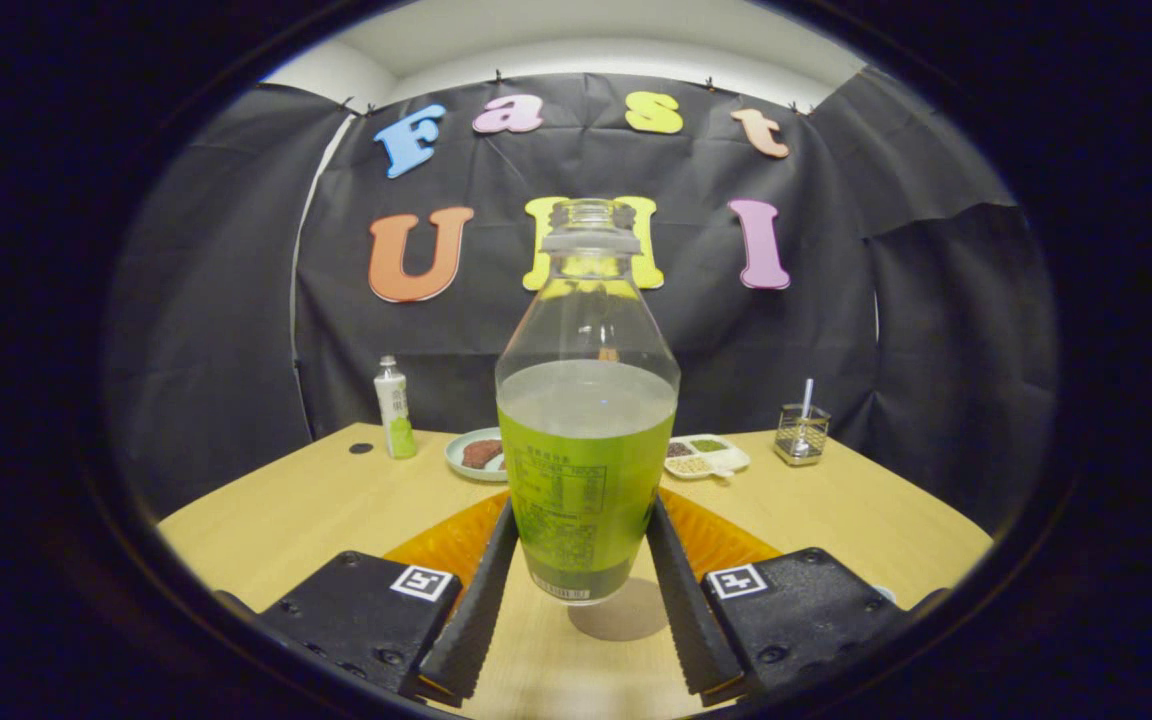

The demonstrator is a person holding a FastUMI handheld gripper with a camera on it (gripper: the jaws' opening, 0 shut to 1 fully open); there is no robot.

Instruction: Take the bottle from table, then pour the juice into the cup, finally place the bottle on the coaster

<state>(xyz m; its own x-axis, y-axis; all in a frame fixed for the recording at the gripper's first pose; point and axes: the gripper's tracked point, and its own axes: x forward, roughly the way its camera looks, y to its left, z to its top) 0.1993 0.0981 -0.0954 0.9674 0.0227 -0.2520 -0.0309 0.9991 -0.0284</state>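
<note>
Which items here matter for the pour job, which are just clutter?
In play: bottle clamped between the gripper fingers, lifted over the orange coaster.
Clutter: small bottle, plate with food, divided dish, glass with spoon.

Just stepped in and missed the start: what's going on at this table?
A person's handheld tongs are shut on an uncapped clear bottle, both fingers pressing its labelled lower sides. The bottle is upright, partly full of green juice, and lifted off the wooden table, with its shadow under it. An orange mat lies behind it. Farther back stand a small green bottle, a plate of food, a divided snack tray and a glass cup with a straw. Nothing is being poured.
</note>
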